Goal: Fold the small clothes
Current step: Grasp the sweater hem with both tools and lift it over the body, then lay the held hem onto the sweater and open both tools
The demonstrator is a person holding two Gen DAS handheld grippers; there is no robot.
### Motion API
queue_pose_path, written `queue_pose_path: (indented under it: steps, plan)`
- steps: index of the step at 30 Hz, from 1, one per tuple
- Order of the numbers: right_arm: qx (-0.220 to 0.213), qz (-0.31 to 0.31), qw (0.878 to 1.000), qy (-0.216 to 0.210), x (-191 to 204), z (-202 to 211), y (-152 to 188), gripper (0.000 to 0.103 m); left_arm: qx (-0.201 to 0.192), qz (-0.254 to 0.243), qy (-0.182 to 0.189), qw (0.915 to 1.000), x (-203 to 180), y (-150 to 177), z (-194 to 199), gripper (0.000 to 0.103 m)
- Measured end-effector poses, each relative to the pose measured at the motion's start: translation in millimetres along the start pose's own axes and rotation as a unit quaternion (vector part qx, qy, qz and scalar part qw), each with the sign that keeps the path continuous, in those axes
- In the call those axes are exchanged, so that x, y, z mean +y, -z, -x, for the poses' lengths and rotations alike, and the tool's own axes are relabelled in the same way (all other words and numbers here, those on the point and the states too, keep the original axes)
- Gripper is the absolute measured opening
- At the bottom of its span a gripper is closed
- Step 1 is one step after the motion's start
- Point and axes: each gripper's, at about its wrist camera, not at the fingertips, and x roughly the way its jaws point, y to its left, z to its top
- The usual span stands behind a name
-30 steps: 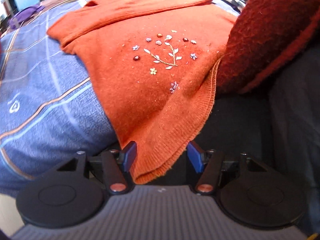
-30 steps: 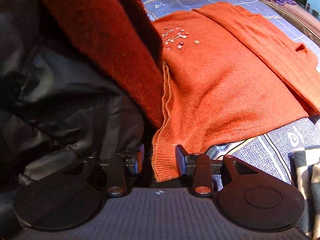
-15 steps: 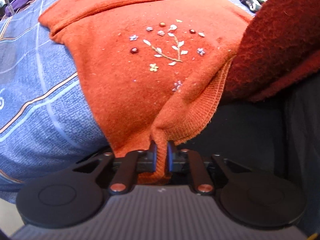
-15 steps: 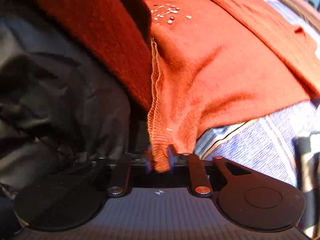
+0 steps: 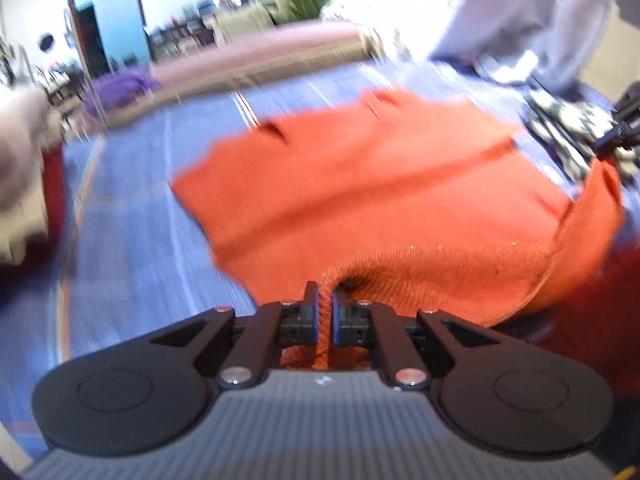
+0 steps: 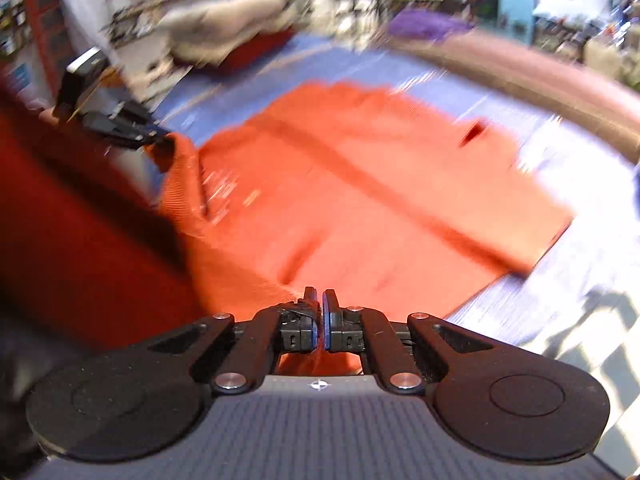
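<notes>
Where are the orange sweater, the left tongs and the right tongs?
orange sweater [image 5: 360,184]: left wrist view, on its flat middle.
left tongs [image 5: 326,300]: left wrist view, between the tips, shut on the hem.
right tongs [image 6: 320,300]: right wrist view, between the tips, shut on the hem.

blue striped bedcover [image 5: 132,208] | purple cloth [image 6: 428,24] | teal door [image 5: 116,28]

Open blue bedspread [image 5: 132,216] lies bare to the left of the orange sweater [image 5: 360,184], offering clear passage. A checked cloth [image 5: 568,128] crowds the right edge, while a purple garment [image 6: 424,24] and pale heaped laundry [image 6: 236,28] line the far side.
</notes>
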Motion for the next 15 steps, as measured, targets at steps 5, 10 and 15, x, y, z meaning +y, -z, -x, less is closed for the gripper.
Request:
queue_pose_path:
  steps: [5,10,15]
  plan:
    - [-0.026,-0.011,0.997,0.076,-55.5,-19.2,-39.1,0.003,-0.015,-0.007,-0.039,0.9991,32.7,-57.6,-52.9,0.006]
    - [-0.038,-0.038,0.989,0.139,-106.2,-54.1,-75.3,0.003,-0.024,-0.008,-0.051,0.9984,58.2,-119.1,-108.5,0.006]
    - [-0.023,-0.029,0.980,0.195,-154.2,-76.9,-100.7,0.003,-0.002,-0.023,-0.064,0.9977,73.3,-167.6,-168.7,0.006]
